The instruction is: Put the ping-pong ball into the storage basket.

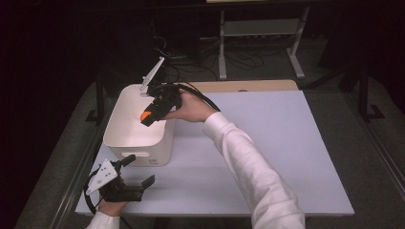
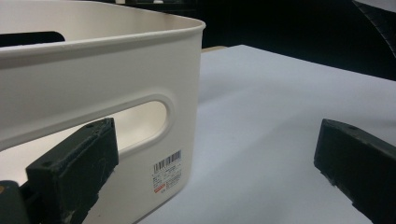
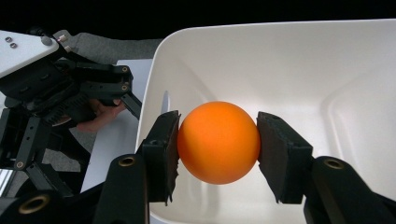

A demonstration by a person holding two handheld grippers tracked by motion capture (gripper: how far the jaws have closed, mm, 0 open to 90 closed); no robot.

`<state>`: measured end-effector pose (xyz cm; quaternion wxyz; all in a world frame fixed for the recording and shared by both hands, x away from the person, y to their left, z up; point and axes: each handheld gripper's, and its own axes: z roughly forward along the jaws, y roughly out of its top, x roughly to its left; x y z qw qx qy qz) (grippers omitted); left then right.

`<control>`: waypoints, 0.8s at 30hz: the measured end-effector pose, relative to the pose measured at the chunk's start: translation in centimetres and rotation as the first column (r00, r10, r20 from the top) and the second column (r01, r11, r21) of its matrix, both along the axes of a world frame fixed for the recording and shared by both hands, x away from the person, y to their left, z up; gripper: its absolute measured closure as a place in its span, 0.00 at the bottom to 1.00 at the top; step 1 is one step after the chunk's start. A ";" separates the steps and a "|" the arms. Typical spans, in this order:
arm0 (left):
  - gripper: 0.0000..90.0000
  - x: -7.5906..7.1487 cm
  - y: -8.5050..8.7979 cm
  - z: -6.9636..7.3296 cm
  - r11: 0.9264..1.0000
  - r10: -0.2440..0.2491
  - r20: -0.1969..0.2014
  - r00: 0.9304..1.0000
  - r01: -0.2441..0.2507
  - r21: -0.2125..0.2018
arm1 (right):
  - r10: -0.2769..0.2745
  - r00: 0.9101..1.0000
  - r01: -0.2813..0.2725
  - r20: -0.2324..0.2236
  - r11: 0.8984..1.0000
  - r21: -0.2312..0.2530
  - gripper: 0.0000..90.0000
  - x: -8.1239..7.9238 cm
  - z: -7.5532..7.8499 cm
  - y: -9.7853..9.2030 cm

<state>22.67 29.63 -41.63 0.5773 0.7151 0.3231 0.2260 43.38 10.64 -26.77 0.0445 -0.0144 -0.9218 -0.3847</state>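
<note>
Ball: my right fingers [image 3: 218, 149] pinch orange ball [image 3: 218, 142] at 3 and 9 o'clock over white bin [image 3: 355, 60].
Handling: looks light, smooth, prone to slip; I'd keep the hold across its middle.
Left fingers [image 2: 224, 163]: spread, empty.

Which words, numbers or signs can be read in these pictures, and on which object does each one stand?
None can be read.
Sticker on the white bin: a barcode with small print and a red mark, too small and blurred to read.
The same sticker in the high view: blurred.

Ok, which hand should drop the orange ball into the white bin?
Right. The right gripper is already shut on the orange ball, held over the inside of the white bin. The left gripper sits open and empty on the table outside the bin's near wall.
</note>
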 end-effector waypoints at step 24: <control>0.00 0.0 0.0 0.0 1.000 0.003 0.002 1.000 -0.003 -0.001 | -0.064 0.998 0.064 0.000 0.998 -0.026 0.28 0.7 -1.4 0.9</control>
